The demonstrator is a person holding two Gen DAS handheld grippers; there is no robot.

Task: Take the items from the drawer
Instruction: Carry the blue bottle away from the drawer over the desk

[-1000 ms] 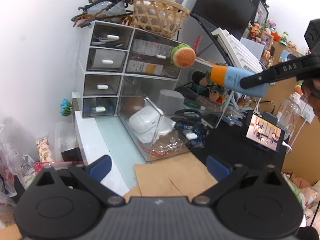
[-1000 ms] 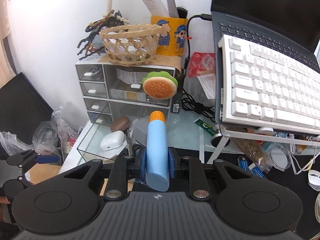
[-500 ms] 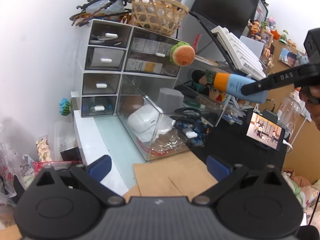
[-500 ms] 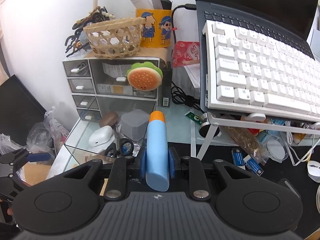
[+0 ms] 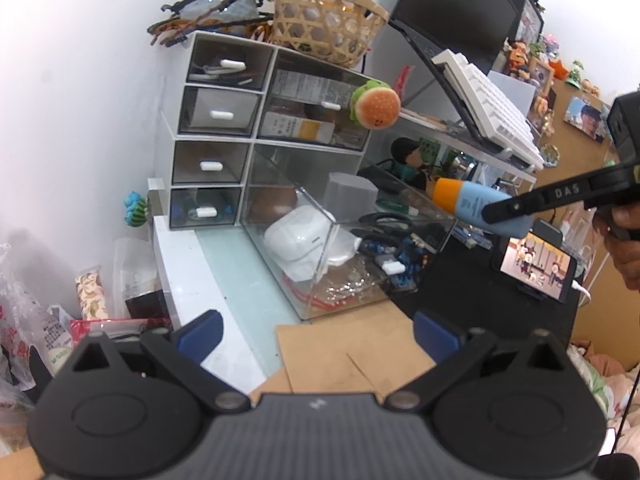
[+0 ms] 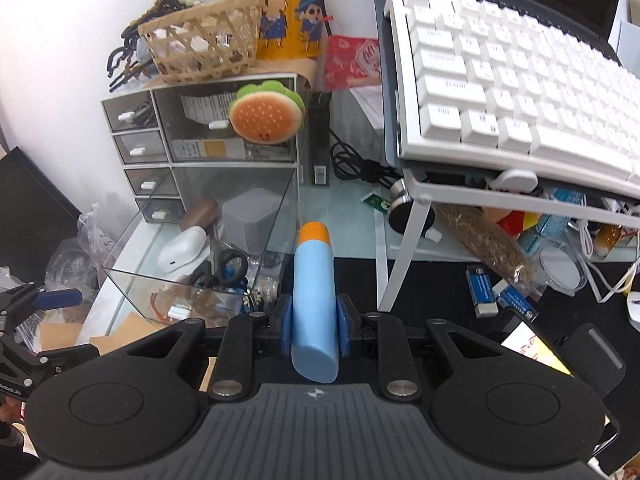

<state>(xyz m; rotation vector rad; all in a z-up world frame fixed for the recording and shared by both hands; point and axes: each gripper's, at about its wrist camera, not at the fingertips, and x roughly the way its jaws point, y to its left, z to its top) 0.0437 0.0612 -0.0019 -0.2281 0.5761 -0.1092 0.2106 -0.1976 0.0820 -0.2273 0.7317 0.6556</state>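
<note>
My right gripper (image 6: 312, 322) is shut on a light blue tube with an orange cap (image 6: 313, 292), held in the air to the right of the pulled-out clear drawer (image 6: 200, 240). The tube also shows in the left wrist view (image 5: 478, 205), past the drawer's right side. The drawer (image 5: 332, 240) holds a white earbud case (image 5: 298, 232), black scissors (image 5: 384, 222), a grey box (image 5: 350, 192), a brown round item (image 5: 274, 204) and small clutter. My left gripper (image 5: 316, 330) is open and empty, low in front of the drawer over brown cardboard (image 5: 352, 356).
A white drawer cabinet (image 5: 216, 128) stands against the wall with a wicker basket (image 5: 328, 26) and a burger plush (image 5: 376, 106). A white keyboard (image 6: 500, 80) on a laptop stand overhangs the right. A phone (image 5: 534, 266) plays video. Bags lie at left (image 5: 24, 320).
My right gripper has carried the blue tube to the right and lower, away from the drawer. The left gripper has barely moved and stays open.
</note>
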